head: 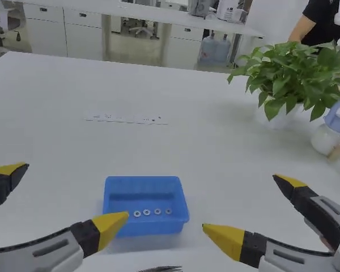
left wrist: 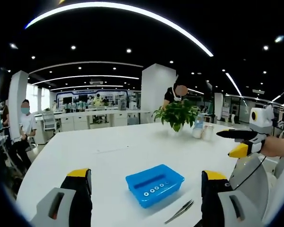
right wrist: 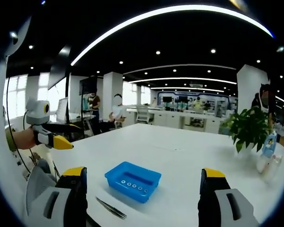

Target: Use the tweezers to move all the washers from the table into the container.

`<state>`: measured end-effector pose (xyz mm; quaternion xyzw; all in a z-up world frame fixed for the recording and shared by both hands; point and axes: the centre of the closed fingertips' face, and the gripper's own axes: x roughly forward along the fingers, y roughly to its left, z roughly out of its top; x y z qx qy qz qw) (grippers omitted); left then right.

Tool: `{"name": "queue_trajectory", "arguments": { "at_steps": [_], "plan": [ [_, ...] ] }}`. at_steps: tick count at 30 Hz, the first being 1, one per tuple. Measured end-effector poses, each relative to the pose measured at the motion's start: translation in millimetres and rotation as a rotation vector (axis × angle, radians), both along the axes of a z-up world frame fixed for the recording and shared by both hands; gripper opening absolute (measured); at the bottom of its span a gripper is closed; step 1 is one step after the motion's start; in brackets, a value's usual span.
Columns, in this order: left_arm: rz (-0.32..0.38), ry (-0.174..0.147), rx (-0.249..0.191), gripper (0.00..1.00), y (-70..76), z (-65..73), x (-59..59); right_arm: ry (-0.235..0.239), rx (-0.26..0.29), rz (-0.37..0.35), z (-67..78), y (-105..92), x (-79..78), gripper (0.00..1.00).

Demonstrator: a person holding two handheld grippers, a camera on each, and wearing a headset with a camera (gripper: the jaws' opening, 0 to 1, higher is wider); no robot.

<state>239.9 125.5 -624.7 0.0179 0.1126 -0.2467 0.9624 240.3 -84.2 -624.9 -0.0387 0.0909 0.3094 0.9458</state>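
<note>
As counted in the head view, four washers (head: 147,212) are made out, laid in a single row on the floor of one blue container (head: 124,203), toward its near wall. In the two gripper views the row is too small for the count to be confirmed. One pair of tweezers (head: 161,268) is laid flat on the white table (head: 73,90), just in front of the container on the person's side and apart from it, and is touched by neither gripper.

Two grippers are held over the near part of the table, one on either side of the container. The left gripper (head: 62,194) is spread wide, its yellow-tipped jaws set well apart, and nothing is held or touched by them. The right gripper (head: 243,204) is likewise spread wide, and nothing is gripped by it. In the left gripper view the container is framed between that gripper's own jaws, with the tweezers lying nearer the right-hand jaw. The right gripper is seen there at the right edge, raised, its jaws parted.

One potted plant (head: 292,73) is stood at the far right of the table, with a white vessel (head: 331,133) with a pale blue top just beside it. One faint pale strip (head: 124,119) is seen on the table beyond the container; what it is cannot be told.
</note>
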Motion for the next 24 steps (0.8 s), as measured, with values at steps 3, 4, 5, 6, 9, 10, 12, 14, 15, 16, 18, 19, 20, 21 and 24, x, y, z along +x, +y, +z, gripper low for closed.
{"name": "queue_trajectory", "arguments": {
  "at_steps": [3,4,5,6,9,10,12,14,15,16,18,19,20,21,24],
  "plan": [
    [0.017,0.002,0.017,0.99,-7.4,0.6,-5.5,0.004,0.015,0.015,-0.7,-9.7,2.5,0.99],
    [0.022,0.006,0.017,0.99,-9.2,0.4,-7.3,0.006,0.017,0.019,-1.5,-12.5,3.0,0.99],
    [0.028,0.007,0.021,0.99,-12.4,0.0,-9.5,0.006,0.018,0.024,-2.2,-14.9,3.3,0.99],
    [0.032,0.015,0.027,0.99,-14.9,-1.0,-12.0,0.008,0.019,0.027,-3.3,-17.9,3.6,0.99],
    [0.035,0.02,0.032,0.99,-21.5,-1.0,-16.9,0.013,0.038,0.033,-4.6,-22.8,3.1,0.99],
    [0.036,0.023,0.032,0.99,-23.0,-0.8,-18.0,0.015,0.047,0.031,-4.7,-24.0,2.9,0.99],
    [0.039,0.022,0.032,0.99,-25.3,0.4,-20.0,0.016,0.061,0.027,-4.6,-26.2,2.4,0.99],
    [0.046,0.019,0.04,0.99,-26.4,2.0,-21.7,0.012,0.067,0.024,-4.8,-27.9,2.3,0.99],
    [0.049,0.016,0.043,0.99,-26.6,2.7,-22.4,0.014,0.068,0.026,-6.1,-29.2,2.7,0.99],
    [0.051,0.015,0.043,0.99,-26.7,3.1,-22.7,0.016,0.069,0.028,-7.0,-30.0,2.8,0.99],
    [0.058,0.018,0.036,0.99,-26.1,4.6,-23.4,0.015,0.063,0.026,-8.2,-33.2,4.0,0.99],
    [0.062,0.015,0.034,0.99,-25.8,6.2,-24.1,0.014,0.06,0.025,-8.6,-36.3,5.8,0.99],
    [0.065,0.013,0.037,0.99,-25.2,6.9,-24.5,0.014,0.062,0.023,-8.5,-38.2,7.2,0.99],
    [0.069,0.011,0.042,0.99,-24.2,7.3,-24.9,0.018,0.065,0.021,-8.7,-40.1,9.4,0.99],
    [0.084,0.007,0.054,0.99,-20.5,6.5,-24.5,0.013,0.037,0.018,-10.3,-42.8,12.5,0.99]
  ]
}}
